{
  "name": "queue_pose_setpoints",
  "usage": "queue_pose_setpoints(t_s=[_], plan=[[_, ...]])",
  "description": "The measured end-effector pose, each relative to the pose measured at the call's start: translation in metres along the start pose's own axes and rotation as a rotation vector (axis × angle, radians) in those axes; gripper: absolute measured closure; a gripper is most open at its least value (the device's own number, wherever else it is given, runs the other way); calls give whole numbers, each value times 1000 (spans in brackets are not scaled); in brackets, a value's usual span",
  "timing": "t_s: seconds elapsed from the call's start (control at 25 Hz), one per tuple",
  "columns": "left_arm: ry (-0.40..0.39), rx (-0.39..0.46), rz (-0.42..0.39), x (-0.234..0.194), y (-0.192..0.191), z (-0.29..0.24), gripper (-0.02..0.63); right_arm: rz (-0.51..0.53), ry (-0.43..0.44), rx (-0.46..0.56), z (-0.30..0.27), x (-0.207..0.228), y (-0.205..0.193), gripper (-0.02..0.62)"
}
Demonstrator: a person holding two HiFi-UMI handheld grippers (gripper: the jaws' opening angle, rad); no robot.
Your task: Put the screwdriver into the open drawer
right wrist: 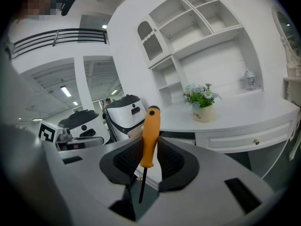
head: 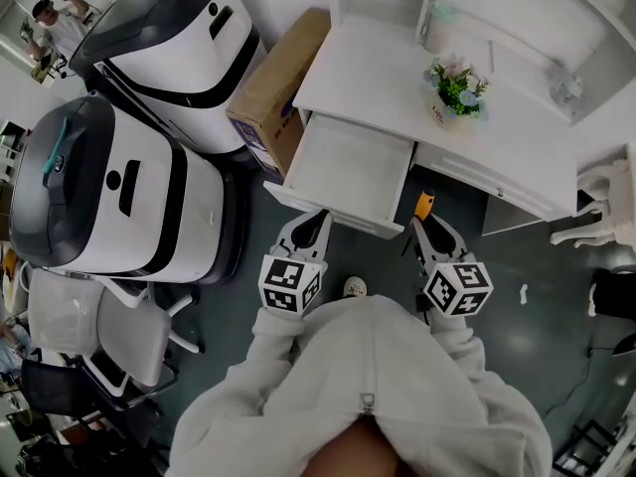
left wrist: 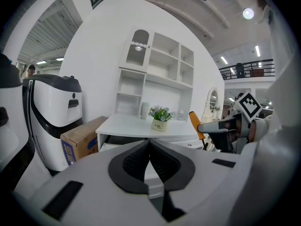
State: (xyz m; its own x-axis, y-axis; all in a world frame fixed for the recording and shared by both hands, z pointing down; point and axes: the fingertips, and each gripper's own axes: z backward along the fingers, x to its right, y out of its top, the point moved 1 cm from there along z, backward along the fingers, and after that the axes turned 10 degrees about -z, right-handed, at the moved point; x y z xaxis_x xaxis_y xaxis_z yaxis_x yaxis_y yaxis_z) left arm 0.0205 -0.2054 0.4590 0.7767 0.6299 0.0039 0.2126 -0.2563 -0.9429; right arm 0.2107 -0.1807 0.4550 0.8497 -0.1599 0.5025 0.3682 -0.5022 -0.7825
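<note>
Closest in, a person's pale grey zipped jacket (head: pixel 368 386) fills the foot of the head view, its sleeves reaching toward the white wooden desk (head: pixel 378 68). Ahead of them the right gripper (head: pixel 429 229) is clamped on the orange plastic handle of the slim black-shafted screwdriver (right wrist: pixel 149 135), held upright just short of the desk, while the left gripper (head: pixel 310 225) has its jaws pressed together on nothing. Judging by this, the pickup is done; the shallow white pull-out drawer (head: pixel 348 162) stands open and bare just ahead, left of the tool, so lowering it in and letting go remain.
</note>
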Motion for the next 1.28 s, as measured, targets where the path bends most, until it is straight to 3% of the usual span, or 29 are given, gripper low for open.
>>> queue_pose_setpoints(t_s=[0.72, 1.28], plan=[[31, -48, 15, -5, -18, 16, 589, -48, 30, -55, -15, -8, -22, 485], [76, -34, 60, -65, -15, -9, 589, -45, 55, -117, -102, -15, -4, 485]])
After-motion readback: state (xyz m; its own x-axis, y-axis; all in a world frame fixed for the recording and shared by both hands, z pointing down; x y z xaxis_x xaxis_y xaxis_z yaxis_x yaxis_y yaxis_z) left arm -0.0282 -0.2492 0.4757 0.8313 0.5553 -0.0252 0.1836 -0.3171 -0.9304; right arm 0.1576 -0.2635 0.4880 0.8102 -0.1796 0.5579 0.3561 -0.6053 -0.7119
